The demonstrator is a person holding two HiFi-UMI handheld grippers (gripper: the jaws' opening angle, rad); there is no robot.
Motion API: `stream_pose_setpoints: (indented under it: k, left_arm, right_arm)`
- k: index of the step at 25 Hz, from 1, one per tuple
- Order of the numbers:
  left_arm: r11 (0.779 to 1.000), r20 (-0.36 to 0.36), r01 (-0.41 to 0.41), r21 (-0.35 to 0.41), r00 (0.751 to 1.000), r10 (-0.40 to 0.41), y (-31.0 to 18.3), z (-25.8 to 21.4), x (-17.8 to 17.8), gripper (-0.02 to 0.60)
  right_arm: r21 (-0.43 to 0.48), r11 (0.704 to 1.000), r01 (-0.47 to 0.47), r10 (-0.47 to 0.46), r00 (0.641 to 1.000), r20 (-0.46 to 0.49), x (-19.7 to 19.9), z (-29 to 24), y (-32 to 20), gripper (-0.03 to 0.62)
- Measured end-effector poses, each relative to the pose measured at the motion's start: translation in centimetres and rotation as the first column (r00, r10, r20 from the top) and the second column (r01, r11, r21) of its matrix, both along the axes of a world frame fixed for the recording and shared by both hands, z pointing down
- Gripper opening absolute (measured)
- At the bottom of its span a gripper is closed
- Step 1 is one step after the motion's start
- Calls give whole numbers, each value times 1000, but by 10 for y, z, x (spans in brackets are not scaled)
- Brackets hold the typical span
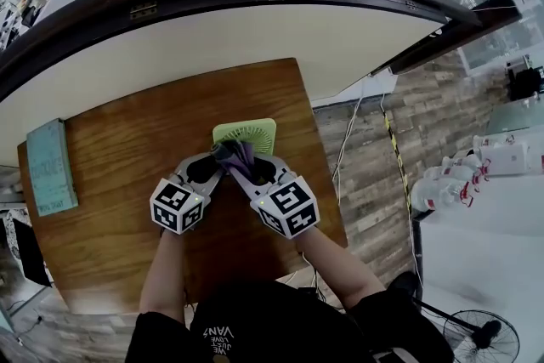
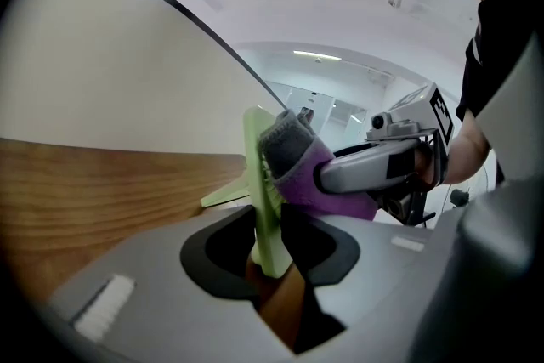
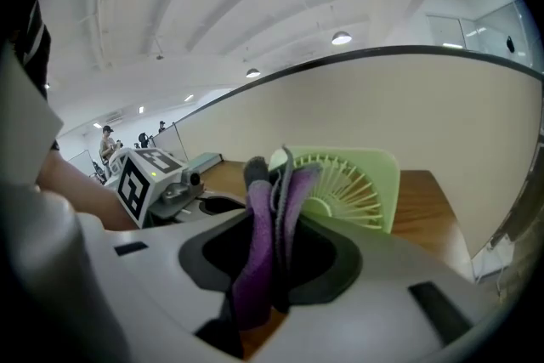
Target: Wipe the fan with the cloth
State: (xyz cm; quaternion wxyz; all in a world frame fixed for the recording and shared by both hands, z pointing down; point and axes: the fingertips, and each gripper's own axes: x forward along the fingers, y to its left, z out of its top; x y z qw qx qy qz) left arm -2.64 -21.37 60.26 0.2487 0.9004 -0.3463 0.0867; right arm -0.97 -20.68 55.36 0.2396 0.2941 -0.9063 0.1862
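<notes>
I see one fan (image 1: pixel 246 132) on the wooden bench (image 1: pixel 110 183). It is a small, pale green one with a flat, square frame and rounded corners. It stands upright near the bench's far edge, close to the cream curved wall (image 1: pixel 255 38). In my right gripper view its front grille (image 3: pixel 357 183) shows as thin ribs fanning out from a round hub, too many and too fine for me to count.

There is one cloth (image 1: pixel 236 155), purple on one side and grey on the other, bunched into folds. My right gripper (image 1: pixel 246 170) pinches it, and the folds (image 3: pixel 263 242) stand up between the two jaws. The top of the cloth (image 2: pixel 297 161) lies against the fan's front face.

My left gripper (image 1: pixel 212 168) is clamped on the fan's frame. The green edge (image 2: pixel 259 183) stands on end between its jaws, one pad on each face.

Both grippers meet at the fan, each with its one marker cube toward me. One flat teal thing (image 1: pixel 49 166) lies at the bench's left edge, well apart from the fan.
</notes>
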Motion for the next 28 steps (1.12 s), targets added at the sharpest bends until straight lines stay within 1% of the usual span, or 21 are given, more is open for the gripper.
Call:
stream_pose_setpoints:
  k: [5,10,14,18,20,24,28]
  left_arm:
    - [1000,-3,-6,-6,1000,6,1,1,0,103]
    - [1000,3,-14,-2,1000,14,1,0,1,100]
    - [1000,7,-18,-4,1000,18,1,2,0,98]
    - [1000,8,-18,-6,1000,18,1,2,0,97]
    - [1000,8,-18,-4,1000,18,1,2,0,97]
    - [1000,7,-10,4,1000,10,1,1,-1,101]
    - [1000,-34,25,-15,999,-26,0,-1,-7,103]
  right_arm:
    - [-4,999,-41,41,999,-13,12,5,-4,110]
    - [-4,993,-121,121,992,-30,46,7,-10,110]
    - [-15,974,-228,227,973,-45,82,12,-18,110]
    - [-17,954,-300,298,952,-71,111,18,-23,110]
    - [-19,949,-315,313,947,-71,116,18,-24,110]
    - [-16,947,-320,319,946,-55,112,16,-20,110]
    - [-25,955,-295,294,955,-34,99,14,-7,110]
